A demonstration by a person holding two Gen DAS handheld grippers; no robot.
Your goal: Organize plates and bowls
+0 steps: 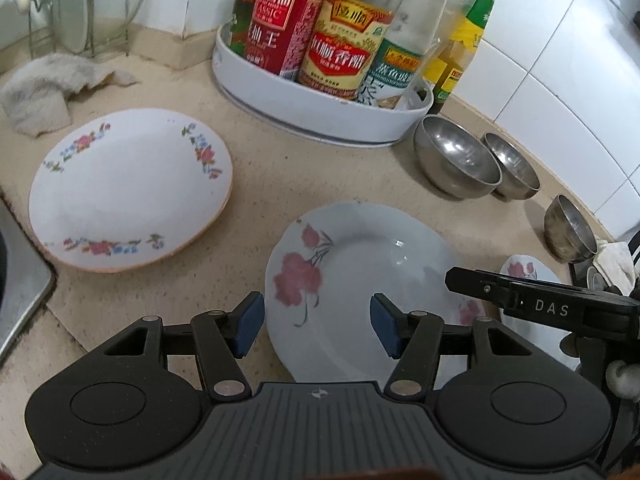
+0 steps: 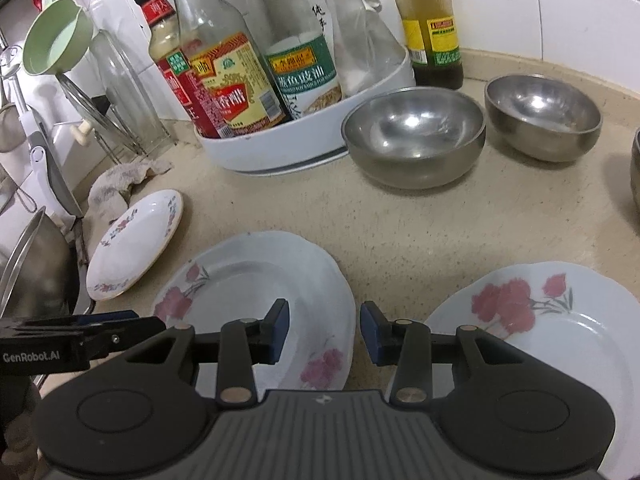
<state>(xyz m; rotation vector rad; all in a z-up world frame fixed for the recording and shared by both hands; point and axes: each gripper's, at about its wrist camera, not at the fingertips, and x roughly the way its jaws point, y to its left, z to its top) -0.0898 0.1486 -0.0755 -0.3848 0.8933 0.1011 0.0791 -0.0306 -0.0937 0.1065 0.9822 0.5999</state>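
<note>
A: So, we have both tongs gaping and empty: the left tongs (image 1: pixel 317 327) hover over the middle plate (image 1: pixel 360 280), the right tongs (image 2: pixel 324 332) between it and the right plate (image 2: pixel 560 340)

B: Glazed china, we reckon: stiff, slick, chippable. We'd pinch the raised rim. The steel bowls (image 2: pixel 416 136) by the bottle tray (image 2: pixel 304 148) look light, tough

A: Writing we can read: "DAS", "GenRobot.AI", "CLASSIC" on the red carton (image 1: pixel 288 20)

Three white floral plates lie flat and apart on the counter: an orange-rimmed oval plate (image 1: pixel 130 188), a pink-flowered round plate (image 1: pixel 360 284), another pink-flowered plate (image 2: pixel 536 332). Steel bowls (image 2: pixel 416 136) stand upright behind.
</note>
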